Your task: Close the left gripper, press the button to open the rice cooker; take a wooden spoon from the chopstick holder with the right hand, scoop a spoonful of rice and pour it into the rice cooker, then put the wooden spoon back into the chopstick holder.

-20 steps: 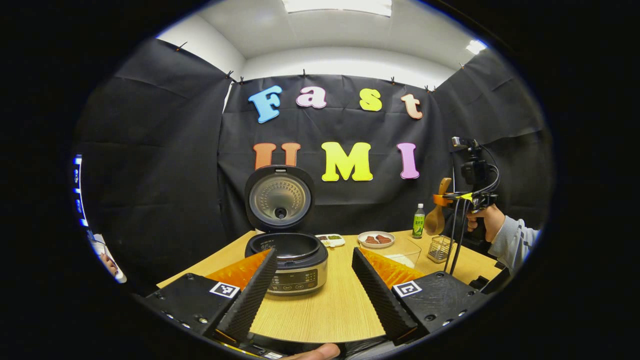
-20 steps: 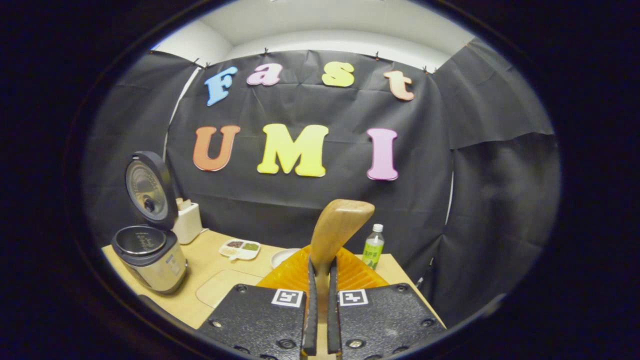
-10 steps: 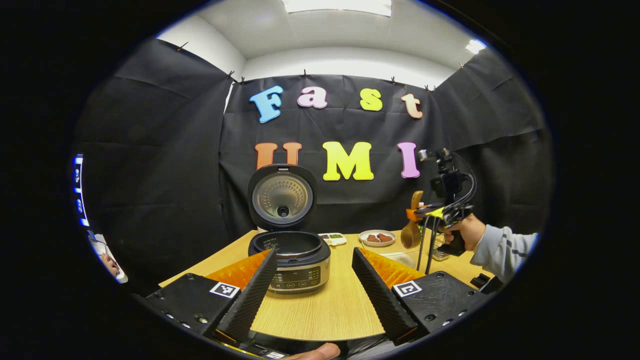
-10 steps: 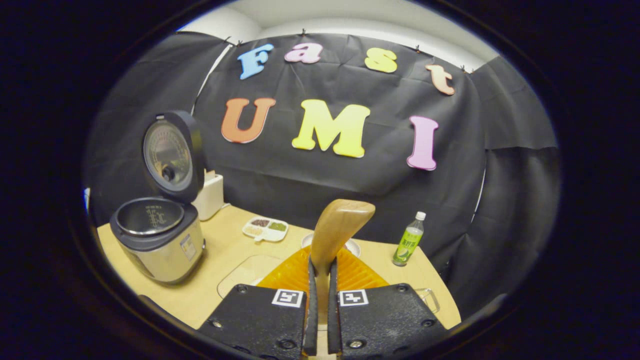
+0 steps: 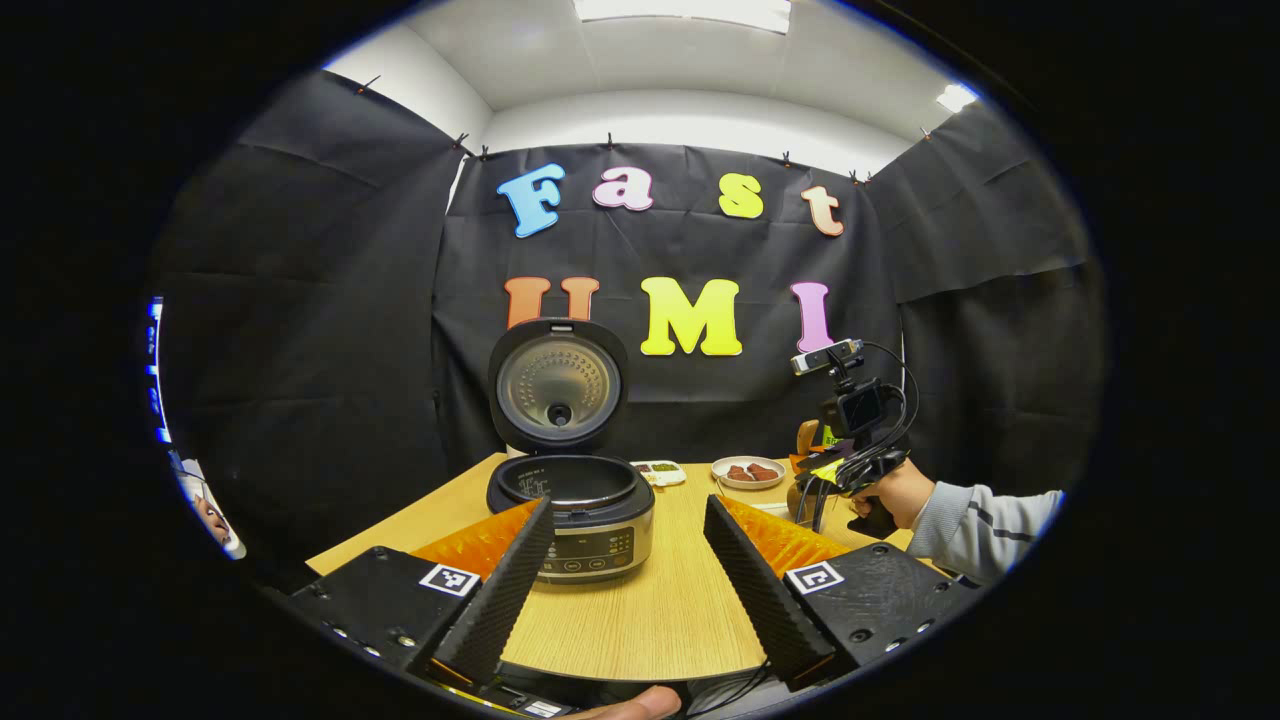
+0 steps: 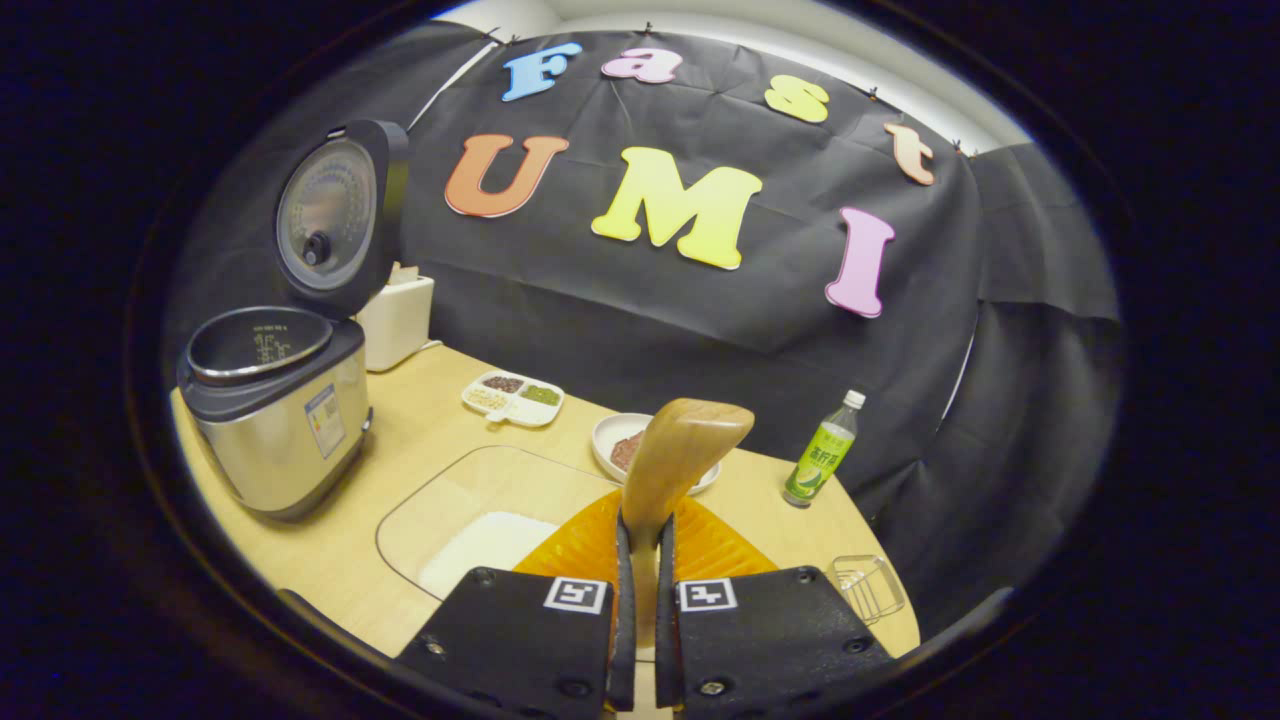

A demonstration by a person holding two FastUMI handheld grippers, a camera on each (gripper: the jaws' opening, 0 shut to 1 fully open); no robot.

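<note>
In the left gripper view, the left gripper (image 5: 628,565) hangs low over the near edge of the table (image 5: 660,620) with its jaws spread wide and nothing between them; the cooker (image 5: 572,515) stands straight ahead between its fingers, lid (image 5: 558,385) tipped up and back, pot mouth bare. Off to the right and farther back, the right gripper (image 5: 815,478) is held by a hand (image 5: 890,495) in a grey sleeve, with the spoon (image 5: 803,440) pinched in it and standing roughly upright, its bowl end hidden low behind the tool. In the right gripper view, the right gripper (image 6: 640,590) has its jaws drawn nearly together on the spoon (image 6: 680,455), both fingers pressing the flat handle, whose upper end rises forward and slightly right. The rice (image 6: 485,545) lies as a white heap in a clear tray (image 6: 440,500) directly below and a little left of the fingers, so the scoop looks to be a short drop down and left; the spoon's bowl can't be seen here, so how close it is to the grains can't be told. The cooker (image 6: 270,410) sits farther left beyond the tray, open mouth up, well apart from the spoon. The holder (image 6: 868,588) stands at lower right, just beside the gripper. The right hand is much nearer the rice; the left is nearer the cooker.
</note>
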